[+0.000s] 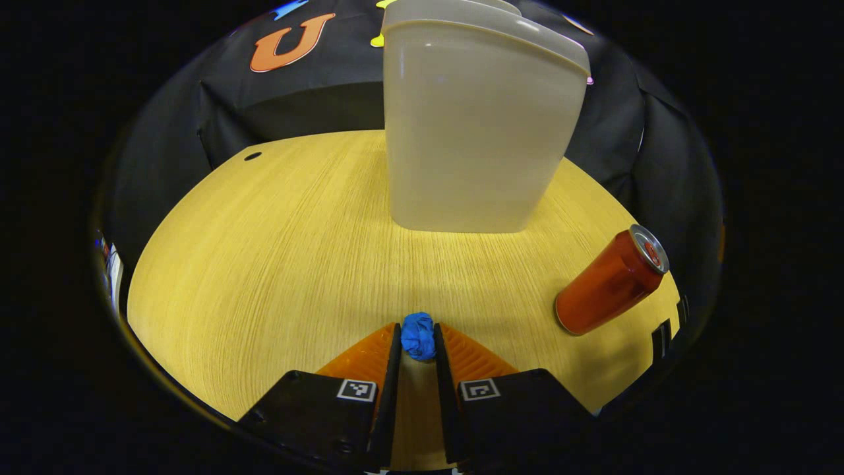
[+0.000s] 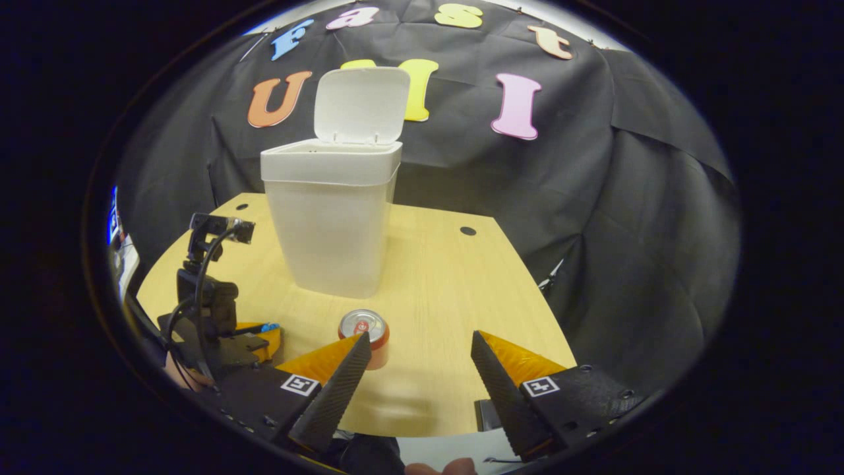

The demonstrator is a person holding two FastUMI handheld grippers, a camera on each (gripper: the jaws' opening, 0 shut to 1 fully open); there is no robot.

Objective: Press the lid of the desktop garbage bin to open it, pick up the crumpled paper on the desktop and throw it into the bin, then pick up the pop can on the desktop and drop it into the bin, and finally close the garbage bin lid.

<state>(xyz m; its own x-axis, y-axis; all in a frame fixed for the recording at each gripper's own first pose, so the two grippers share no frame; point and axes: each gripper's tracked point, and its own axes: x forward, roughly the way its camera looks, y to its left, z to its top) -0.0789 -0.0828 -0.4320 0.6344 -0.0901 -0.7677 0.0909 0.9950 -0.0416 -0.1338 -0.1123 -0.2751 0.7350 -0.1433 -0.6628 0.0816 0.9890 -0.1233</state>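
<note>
one bin (image 2: 333,224), lid (image 2: 361,105) up | one blue crumpled paper (image 1: 419,335), clamped by left gripper (image 1: 418,346) | one red can (image 1: 610,282) at 3 o'clock; right gripper (image 2: 417,369) apart

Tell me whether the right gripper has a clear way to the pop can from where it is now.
Probably yes. The right gripper is open, and the pop can stands upright on the table just ahead, by one finger, with nothing between. It would likely need to shift sideways to straddle it.

Left gripper (image 1: 418,340) sits low over the yellow wooden tabletop (image 1: 277,251), fingers pinched together. Right gripper (image 2: 417,353) hovers above it, jaws spread wide.
</note>
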